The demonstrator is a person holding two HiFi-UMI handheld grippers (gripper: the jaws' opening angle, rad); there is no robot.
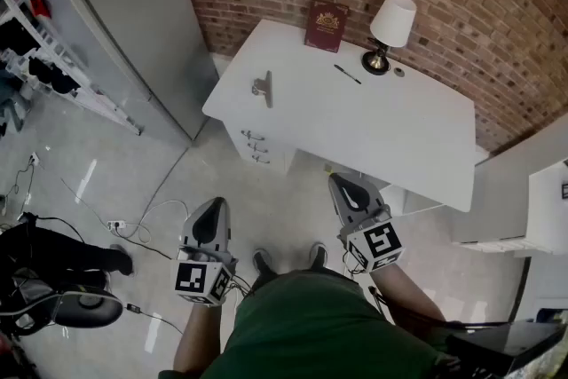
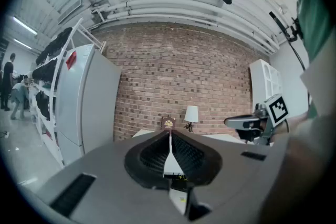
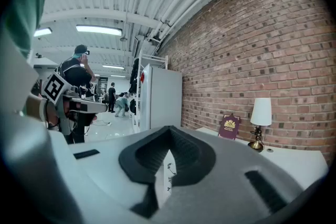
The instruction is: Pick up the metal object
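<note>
On the left end of the white desk [image 1: 417,138], what do you log? (first inspector)

One small metal object [image 1: 263,89], lying flat near the left edge: a short bar with a lug on one side. Its exact type cannot be made out. It lies well apart from the red book [image 1: 326,25], the pen [image 1: 347,74] and the table lamp [image 1: 390,29] by the brick wall. (second inspector)

Handling assessment? (first)

Judged rigid, smooth and likely slippery, of modest weight, not fragile. It sits low on the surface, so the best hold is probably across the narrow bar, pads square to its long sides. (second)

Tool status? (first)

Left hand-held gripper [image 1: 216,209] and right hand-held gripper [image 1: 341,185] both have their jaws closed on nothing. Both hang over the floor, well short of the desk. Either would have to open before a grasp. (second)
</note>
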